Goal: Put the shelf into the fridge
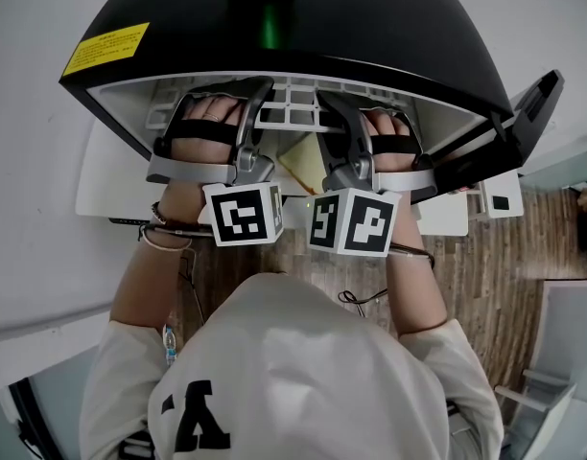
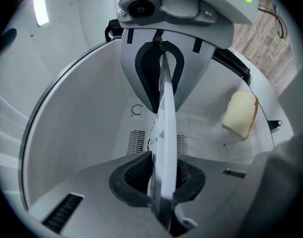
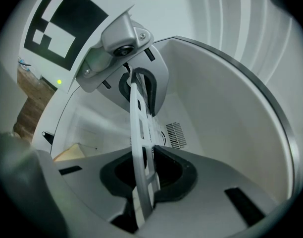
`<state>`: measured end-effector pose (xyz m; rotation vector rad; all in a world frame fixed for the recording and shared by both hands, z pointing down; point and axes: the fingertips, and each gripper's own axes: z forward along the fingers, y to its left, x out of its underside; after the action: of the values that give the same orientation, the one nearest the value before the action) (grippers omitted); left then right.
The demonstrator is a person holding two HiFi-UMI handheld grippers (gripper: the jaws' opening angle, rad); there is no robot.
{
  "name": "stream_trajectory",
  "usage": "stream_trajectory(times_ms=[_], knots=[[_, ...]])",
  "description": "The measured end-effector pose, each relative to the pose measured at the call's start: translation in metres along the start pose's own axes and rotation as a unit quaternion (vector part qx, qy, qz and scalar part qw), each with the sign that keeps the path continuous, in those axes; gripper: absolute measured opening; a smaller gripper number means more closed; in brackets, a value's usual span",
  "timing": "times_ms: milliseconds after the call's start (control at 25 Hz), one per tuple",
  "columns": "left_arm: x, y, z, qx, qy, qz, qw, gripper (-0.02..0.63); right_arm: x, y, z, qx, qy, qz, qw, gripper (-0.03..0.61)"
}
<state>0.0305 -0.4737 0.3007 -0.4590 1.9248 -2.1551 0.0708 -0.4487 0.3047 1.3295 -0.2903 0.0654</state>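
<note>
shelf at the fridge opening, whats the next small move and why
Probably push the shelf level, deeper into the fridge: the left gripper and right gripper both have jaws shut on its near edge, its far part is inside, and the bread sits clear of it.

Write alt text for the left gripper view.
The left tool is clamped on the near edge of a white shelf, seen edge-on inside a white fridge. The right tool grips the shelf's far edge, facing this camera, and a pale yellow slice of food shows at the right.
</note>
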Motion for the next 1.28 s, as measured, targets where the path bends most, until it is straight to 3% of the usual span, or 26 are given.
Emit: stream_trajectory(times_ms=[960, 1200, 1280], knots=[[0.005, 0.001, 0.021, -0.007, 0.003, 0.004, 1.0, 0.037, 0.006, -0.005, 0.019, -0.001, 0.003, 0.002, 1.0, 0.066], [0.008, -0.005, 0.021, -0.04, 0.015, 0.072, 0.9965, 0.051, 0.006, -0.002, 0.018, -0.01, 0.002, 0.01, 1.0, 0.067], [0.005, -0.003, 0.016, -0.034, 0.002, 0.046, 0.9984, 0.051, 0.005, 0.0, 0.017, -0.019, 0.0, 0.012, 1.0, 0.074]])
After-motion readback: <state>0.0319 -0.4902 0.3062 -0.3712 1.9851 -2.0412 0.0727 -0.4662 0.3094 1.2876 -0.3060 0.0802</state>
